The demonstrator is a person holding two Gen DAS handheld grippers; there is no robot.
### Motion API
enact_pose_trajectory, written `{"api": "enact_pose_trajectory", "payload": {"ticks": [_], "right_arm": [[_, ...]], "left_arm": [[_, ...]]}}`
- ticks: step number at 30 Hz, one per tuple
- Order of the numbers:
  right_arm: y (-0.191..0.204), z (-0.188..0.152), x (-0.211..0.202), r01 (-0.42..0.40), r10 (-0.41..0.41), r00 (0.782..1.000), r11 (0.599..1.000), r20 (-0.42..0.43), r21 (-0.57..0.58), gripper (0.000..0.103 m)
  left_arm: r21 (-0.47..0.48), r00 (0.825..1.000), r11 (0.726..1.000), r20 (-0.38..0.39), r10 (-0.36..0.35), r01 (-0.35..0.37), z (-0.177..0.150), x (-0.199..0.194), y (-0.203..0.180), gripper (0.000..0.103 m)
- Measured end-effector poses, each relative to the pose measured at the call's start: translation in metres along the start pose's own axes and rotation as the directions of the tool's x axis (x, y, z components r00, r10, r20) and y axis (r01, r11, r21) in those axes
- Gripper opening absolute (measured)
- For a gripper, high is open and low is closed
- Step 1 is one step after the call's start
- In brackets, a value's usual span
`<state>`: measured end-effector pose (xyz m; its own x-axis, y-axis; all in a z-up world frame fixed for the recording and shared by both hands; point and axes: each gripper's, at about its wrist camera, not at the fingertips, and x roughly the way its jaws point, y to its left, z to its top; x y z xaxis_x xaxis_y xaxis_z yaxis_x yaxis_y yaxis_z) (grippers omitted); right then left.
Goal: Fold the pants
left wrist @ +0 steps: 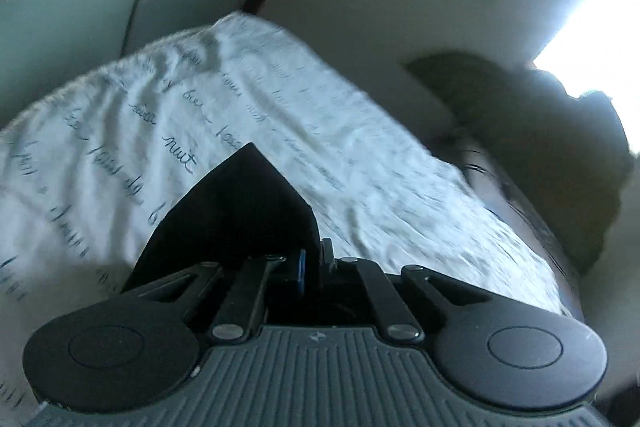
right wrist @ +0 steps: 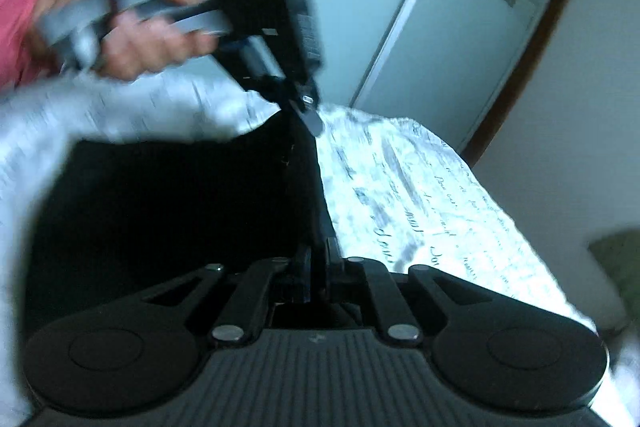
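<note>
A pair of black pants (right wrist: 168,211) is held lifted above a bed covered by a white sheet (left wrist: 120,131) printed with lines of dark cursive writing. Both views are blurred by motion.

In the left wrist view, the left gripper (left wrist: 314,259) is seen with its jaws pressed together on a fold of the black fabric, which rises in a dark peak just in front of the fingers and hides part of the sheet. A dark rounded shape, possibly a cushion (left wrist: 560,147), is seen beyond the sheet's right edge; it is too blurred to be identified with certainty.

In the right wrist view, the right gripper (right wrist: 318,267) is closed on an edge of the pants. From there the edge is stretched upward to the other gripper, whose tip is pinched on the same edge. That gripper's grey handle is gripped by a hand (right wrist: 136,27) beside a pink sleeve (right wrist: 28,7). The pants spread out as a broad black panel to the left. A pale glass panel (right wrist: 452,7) with a light frame is seen behind the bed.
</note>
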<state>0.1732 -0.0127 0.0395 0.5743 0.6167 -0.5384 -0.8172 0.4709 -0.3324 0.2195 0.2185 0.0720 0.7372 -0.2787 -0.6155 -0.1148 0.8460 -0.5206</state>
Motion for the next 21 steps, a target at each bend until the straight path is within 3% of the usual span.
{"api": "enact_pose_trajectory", "payload": {"ticks": [3, 7, 11, 15, 17, 19, 21], "right_arm": [[0.016, 0.002, -0.043, -0.058, 0.054, 0.998, 0.992, 0.038, 0.11, 0.006], [0.071, -0.013, -0.075, -0.095, 0.093, 0.995, 0.979, 0.019, 0.182, 0.006], [0.112, -0.033, -0.05, -0.075, 0.085, 0.996, 0.969, -0.033, 0.234, 0.006], [0.13, -0.047, -0.029, -0.042, 0.075, 0.993, 0.949, -0.095, 0.313, 0.01], [0.131, -0.041, -0.05, -0.072, 0.094, 0.994, 0.95, -0.059, 0.303, 0.017], [0.116, -0.045, -0.082, -0.148, 0.146, 0.989, 0.914, 0.034, 0.377, 0.017], [0.088, -0.058, -0.111, -0.114, 0.085, 0.993, 0.876, 0.083, 0.468, 0.019]], "left_arm": [[0.08, 1.0, 0.996, -0.003, -0.024, 0.024, -0.034, -0.043, 0.0, 0.008], [0.19, 0.996, 0.978, -0.007, 0.088, -0.085, -0.087, -0.053, 0.012, 0.009], [0.293, 0.97, 0.927, 0.003, 0.245, -0.235, -0.127, -0.038, 0.024, 0.009], [0.35, 0.959, 0.897, 0.013, 0.282, -0.269, -0.145, -0.042, 0.03, 0.015], [0.353, 0.959, 0.896, 0.016, 0.283, -0.271, -0.149, -0.048, 0.035, 0.015], [0.347, 0.96, 0.9, 0.008, 0.281, -0.266, -0.15, -0.048, 0.038, 0.016], [0.357, 0.955, 0.891, 0.016, 0.295, -0.281, -0.153, -0.047, 0.035, 0.02]]}}
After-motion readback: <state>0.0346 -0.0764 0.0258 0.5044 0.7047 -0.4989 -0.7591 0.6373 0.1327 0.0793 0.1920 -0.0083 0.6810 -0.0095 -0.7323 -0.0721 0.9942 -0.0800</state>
